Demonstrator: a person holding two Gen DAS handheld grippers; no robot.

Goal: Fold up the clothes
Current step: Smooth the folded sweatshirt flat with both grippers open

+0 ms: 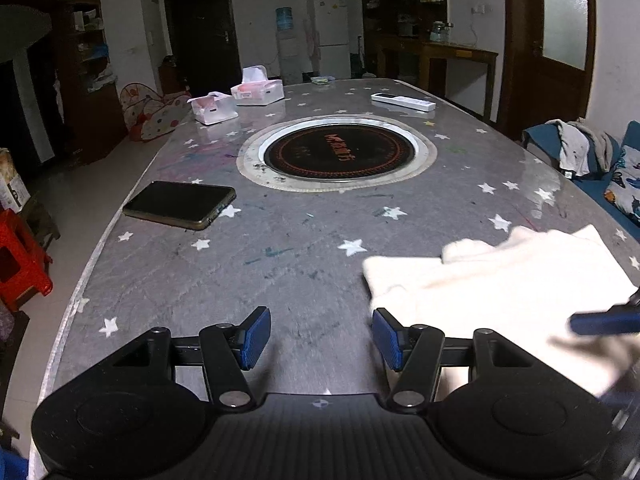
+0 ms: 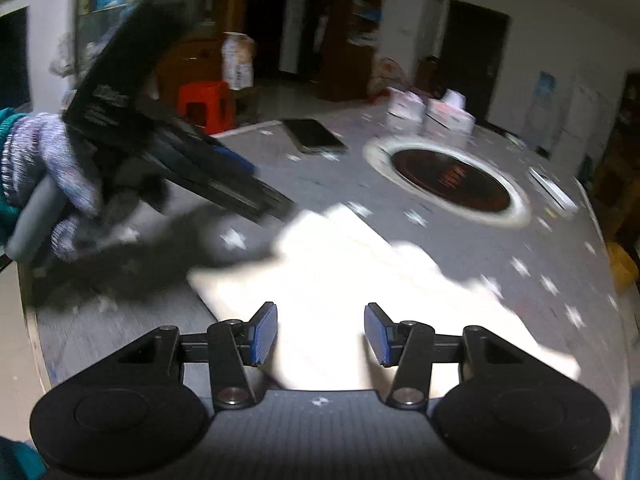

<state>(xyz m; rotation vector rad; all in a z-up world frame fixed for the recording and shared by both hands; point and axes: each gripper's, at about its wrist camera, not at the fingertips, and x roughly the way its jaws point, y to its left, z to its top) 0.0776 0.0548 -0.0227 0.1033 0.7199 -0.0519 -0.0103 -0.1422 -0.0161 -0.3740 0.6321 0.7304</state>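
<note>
Hovering with jaws apart and empty, the left gripper [image 1: 320,338] and right gripper [image 2: 320,334] risk bunching the folded cream garment [image 1: 500,276] if they close unevenly.

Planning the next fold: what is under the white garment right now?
The white garment lies flat on the grey star-patterned table; only tabletop shows around its edges. Whatever sits beneath the cloth itself is covered and cannot be seen.
</note>
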